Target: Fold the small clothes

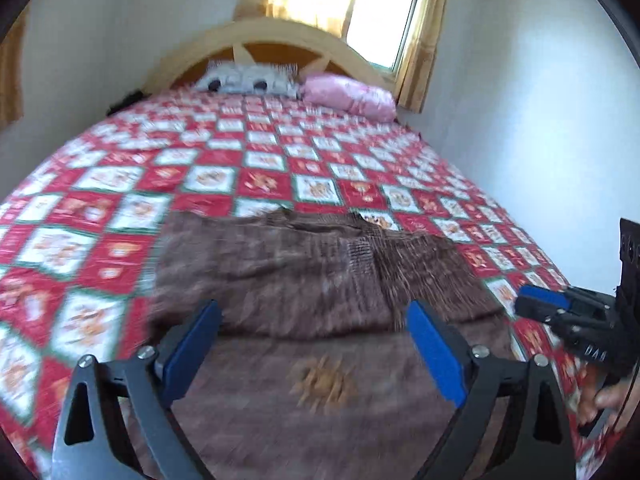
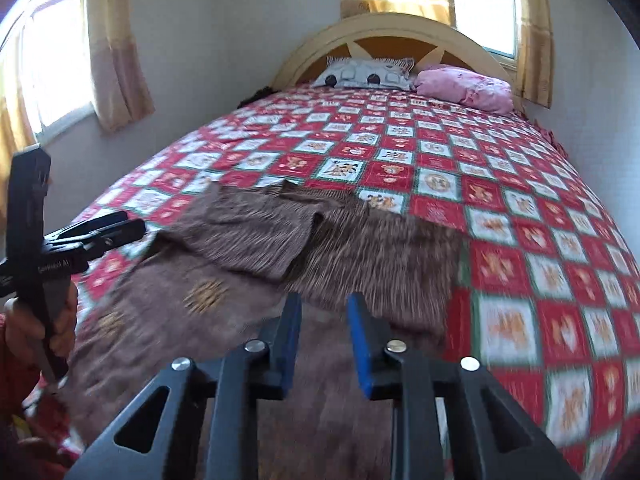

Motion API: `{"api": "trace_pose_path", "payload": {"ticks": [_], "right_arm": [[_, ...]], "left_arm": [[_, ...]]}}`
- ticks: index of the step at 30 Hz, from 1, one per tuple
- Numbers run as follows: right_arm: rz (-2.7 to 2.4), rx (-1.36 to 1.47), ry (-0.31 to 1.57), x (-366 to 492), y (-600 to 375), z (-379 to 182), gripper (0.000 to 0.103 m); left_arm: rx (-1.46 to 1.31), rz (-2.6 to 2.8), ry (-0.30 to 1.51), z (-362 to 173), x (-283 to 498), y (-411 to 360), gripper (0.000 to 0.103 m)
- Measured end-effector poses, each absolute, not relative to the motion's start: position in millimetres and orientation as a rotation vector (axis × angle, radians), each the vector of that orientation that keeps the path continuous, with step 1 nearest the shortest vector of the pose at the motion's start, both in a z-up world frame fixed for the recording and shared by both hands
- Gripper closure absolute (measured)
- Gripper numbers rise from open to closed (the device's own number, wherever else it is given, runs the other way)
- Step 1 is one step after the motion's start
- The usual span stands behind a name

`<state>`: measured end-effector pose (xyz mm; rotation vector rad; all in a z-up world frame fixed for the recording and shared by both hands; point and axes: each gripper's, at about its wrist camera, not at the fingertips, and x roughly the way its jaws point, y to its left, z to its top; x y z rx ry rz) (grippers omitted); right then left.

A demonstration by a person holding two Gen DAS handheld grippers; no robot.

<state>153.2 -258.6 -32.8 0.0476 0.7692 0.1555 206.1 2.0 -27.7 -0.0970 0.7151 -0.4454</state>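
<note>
The brown knitted garment (image 1: 304, 280) lies spread on the near end of the red-and-white checked bedspread (image 1: 256, 160), its upper part folded over toward 12 o'clock. The left gripper (image 1: 316, 344) hovers above it, spread wide, empty. The right gripper (image 2: 324, 340), at 3 o'clock from the left, hangs narrowly parted, holding nothing.

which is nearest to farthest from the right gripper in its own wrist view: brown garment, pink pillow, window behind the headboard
From the right gripper:
1. Brown garment, lying on the quilt directly under and ahead of the fingers.
2. Pink pillow, at the head of the bed, right of the patterned one.
3. Window, on the wall behind the headboard, farthest.
</note>
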Motion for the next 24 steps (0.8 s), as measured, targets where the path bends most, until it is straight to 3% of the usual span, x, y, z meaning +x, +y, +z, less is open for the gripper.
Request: {"api": "trace_pose_path", "payload": {"ticks": [8, 14, 24], "right_arm": [[0.257, 0.061, 0.885, 274.8, -258.4, -82.0, 0.078], [0.289, -0.039, 0.946, 318.6, -249.1, -110.2, 0.078], [0.371, -0.076, 0.945, 349.4, -223.2, -113.1, 0.078]], "left_arm": [[-0.220, -0.342, 0.888, -100.6, 264.5, -28.9, 0.018], [-0.135, -0.338, 0.868, -98.8, 257.4, -44.8, 0.010], [-0.067, -0.311, 0.877, -101.6, 263.4, -54.7, 0.008]]}}
